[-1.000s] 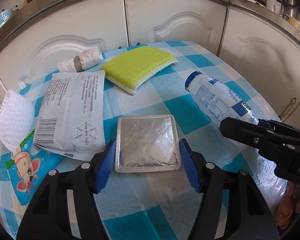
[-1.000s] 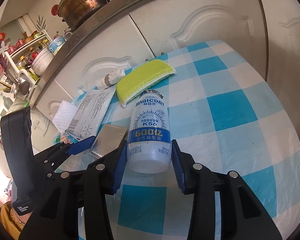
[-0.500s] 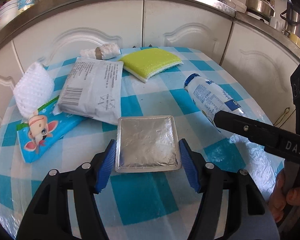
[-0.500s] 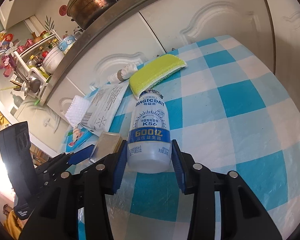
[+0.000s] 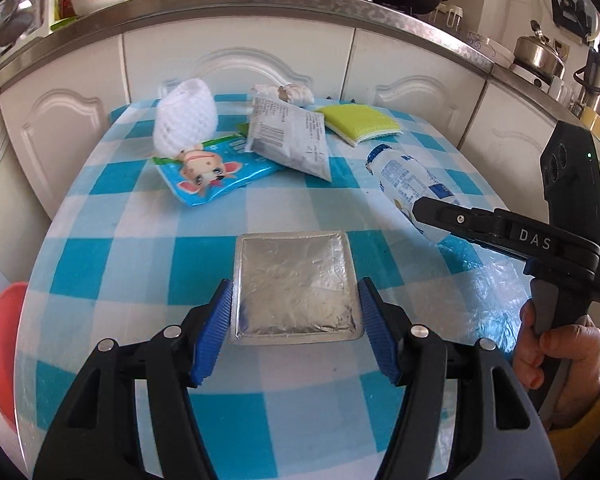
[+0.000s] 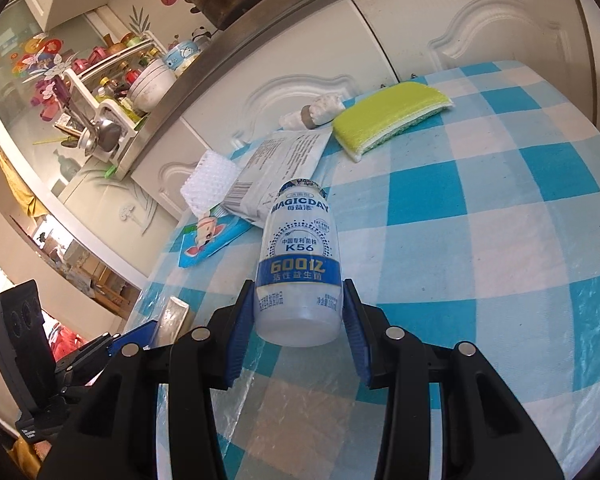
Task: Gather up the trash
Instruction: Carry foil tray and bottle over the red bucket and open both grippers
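the checked table (image 5: 112,256) fills most of both views and now sits lower and farther off than a second ago — both tools have risen with their loads, so the two pieces look lifted clear rather than resting on the cloth. at the left edge of the left view a red bin (image 5: 0,344) has come into sight beside the table, likely where this trash goes. low centre in that view, the left gripper (image 5: 296,330) is clamped on the foil tray (image 5: 296,286), blue pads against its two side edges. low centre in the right view, the right gripper (image 6: 298,330) is closed around the base of the milk bottle (image 6: 300,264), cap pointing away. up the table the pile is untouched: white pouch (image 5: 288,140), green sponge (image 5: 360,124), blue cartoon wrapper (image 5: 216,172), foam net (image 5: 186,122), and smallest, a rolled scrap (image 5: 288,92) at the far edge — still to be collected.
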Demonstrator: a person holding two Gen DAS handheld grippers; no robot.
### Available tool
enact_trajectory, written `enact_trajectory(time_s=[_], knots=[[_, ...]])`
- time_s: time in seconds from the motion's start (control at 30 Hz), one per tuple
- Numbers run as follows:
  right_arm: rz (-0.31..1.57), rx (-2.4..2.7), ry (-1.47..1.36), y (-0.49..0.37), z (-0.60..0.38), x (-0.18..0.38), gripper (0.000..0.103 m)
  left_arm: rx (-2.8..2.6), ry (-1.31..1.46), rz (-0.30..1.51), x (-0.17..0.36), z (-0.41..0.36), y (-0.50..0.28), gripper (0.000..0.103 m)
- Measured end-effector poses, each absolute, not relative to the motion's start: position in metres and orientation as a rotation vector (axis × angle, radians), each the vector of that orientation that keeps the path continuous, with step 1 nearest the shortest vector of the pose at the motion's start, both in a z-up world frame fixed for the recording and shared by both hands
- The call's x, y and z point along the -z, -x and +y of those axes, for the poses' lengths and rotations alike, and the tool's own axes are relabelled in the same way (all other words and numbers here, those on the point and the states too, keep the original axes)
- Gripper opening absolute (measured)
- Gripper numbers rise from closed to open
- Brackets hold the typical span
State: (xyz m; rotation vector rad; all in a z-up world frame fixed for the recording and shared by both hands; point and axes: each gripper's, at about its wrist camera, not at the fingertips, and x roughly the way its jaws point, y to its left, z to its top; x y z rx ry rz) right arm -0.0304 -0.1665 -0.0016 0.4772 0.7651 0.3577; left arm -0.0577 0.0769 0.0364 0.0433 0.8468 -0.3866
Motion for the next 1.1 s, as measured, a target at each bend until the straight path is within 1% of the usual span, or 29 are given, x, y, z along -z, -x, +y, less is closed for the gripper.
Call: enact_trajectory(time_s=[0.23, 0.6, 0.93, 1.1], knots=[[0.744, -0.366, -0.452, 0.039, -0.145, -0.001, 0.044, 0.343, 0.017, 0.848, -0.043, 0.125, 0.077, 0.063], [0.725, -0.364, -0.423, 0.053, -0.121, -0.005, 0.044, 0.287, 0.063, 0.801, -0.052, 0.19, 0.096, 0.063], [0.812, -0.375, -0.479, 0.072, -0.099, 0.003, 0.044, 0.215, 0.13, 0.743, -0.06, 0.261, 0.116, 0.064], [0.845, -0.395, -0.464, 0.084, -0.077, -0.007, 0.044, 0.163, 0.157, 0.713, -0.059, 0.301, 0.13, 0.064]])
